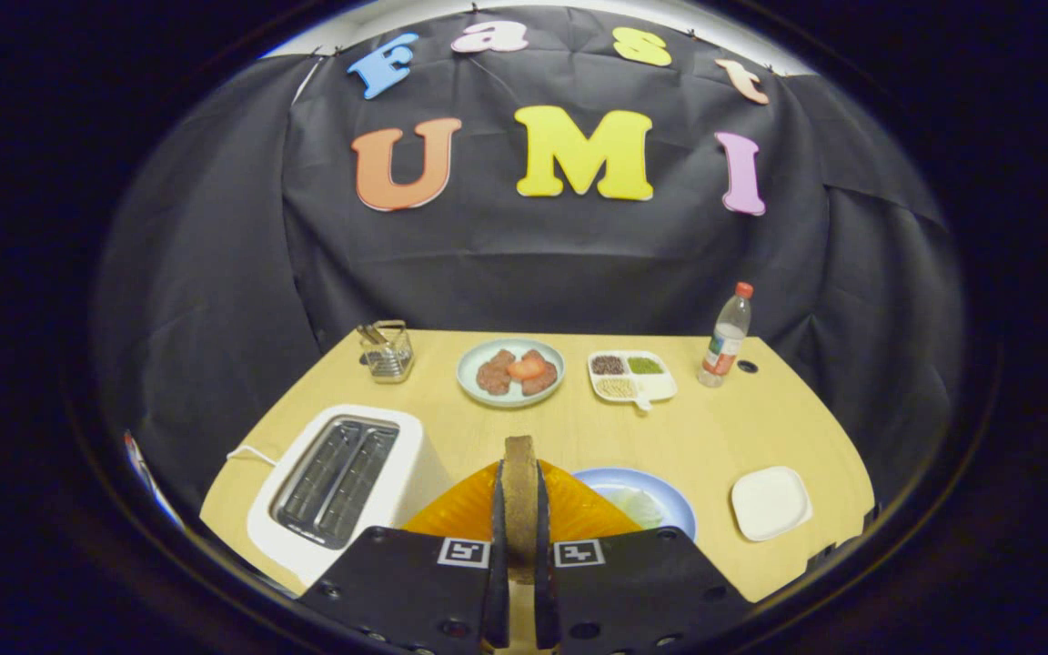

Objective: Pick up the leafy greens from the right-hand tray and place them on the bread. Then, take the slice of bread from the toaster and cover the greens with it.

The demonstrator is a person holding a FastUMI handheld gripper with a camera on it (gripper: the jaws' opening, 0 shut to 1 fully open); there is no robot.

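A black cloth wall backs a pale wooden table (715,437). In the gripper view, the gripper (518,509) at lower centre has its fingers clamped on an upright slice of bread (519,482), edge-on between them. The white toaster (342,482) sits lower left, its slots looking empty. Behind the slice lies an orange tray (465,505); to its right a blue plate (670,500) holds pale leafy greens (638,505), so the greens step looks undone or unclear. To do this well, tilt the slice flat, centre it over the target, lower gently, then release.
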